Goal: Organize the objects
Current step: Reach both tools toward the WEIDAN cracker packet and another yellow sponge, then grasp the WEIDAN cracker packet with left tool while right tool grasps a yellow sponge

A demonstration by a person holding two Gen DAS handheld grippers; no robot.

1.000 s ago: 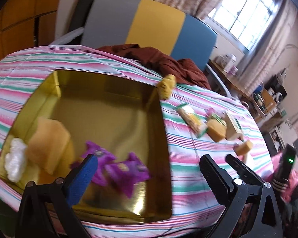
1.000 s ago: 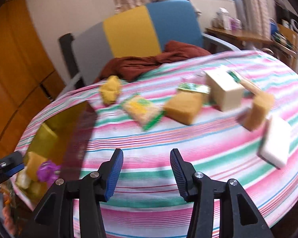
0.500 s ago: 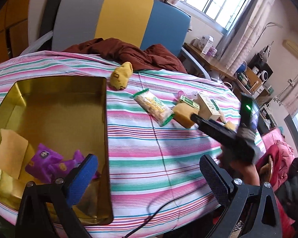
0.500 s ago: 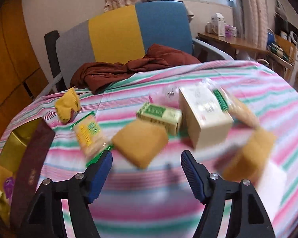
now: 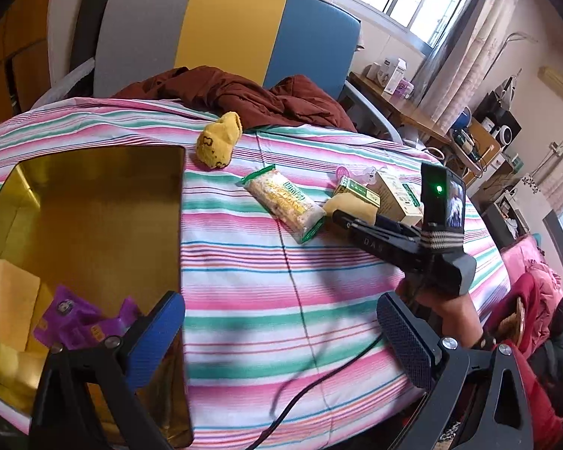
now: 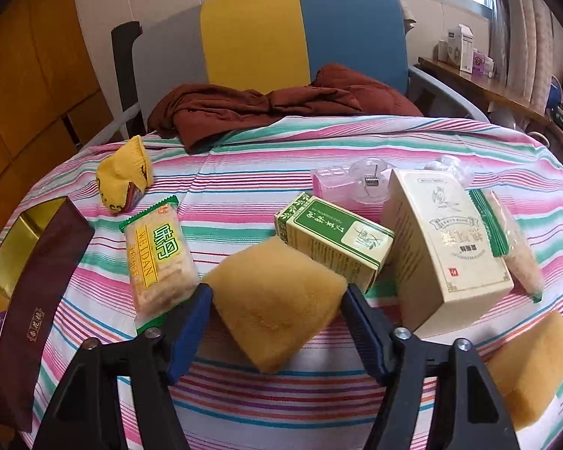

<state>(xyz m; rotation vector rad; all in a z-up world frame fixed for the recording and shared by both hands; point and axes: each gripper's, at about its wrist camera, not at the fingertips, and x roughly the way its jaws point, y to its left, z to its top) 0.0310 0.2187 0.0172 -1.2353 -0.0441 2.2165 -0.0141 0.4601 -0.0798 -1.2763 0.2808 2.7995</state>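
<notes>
A yellow sponge (image 6: 277,300) lies on the striped tablecloth between the fingers of my right gripper (image 6: 276,322), which stands open around it with the pads at its sides. The sponge also shows in the left wrist view (image 5: 351,204), with the right gripper (image 5: 341,217) reaching it. My left gripper (image 5: 281,337) is open and empty at the table's near edge, beside the gold tin (image 5: 94,202). The tin holds a yellow sponge (image 5: 11,303), purple packets (image 5: 79,322) and something white at its corner.
On the cloth lie a cracker pack (image 6: 157,258), a yellow pouch (image 6: 122,176), a green box (image 6: 334,243), a cream box (image 6: 446,247), a pink item (image 6: 341,187), a clear bag (image 6: 518,247) and a second sponge (image 6: 533,371). A brown cloth (image 6: 274,105) drapes the far edge.
My right gripper has moved forward to the yellow sponge, which now sits between its fingers. The left gripper has drawn back from the tin and swung right.
</notes>
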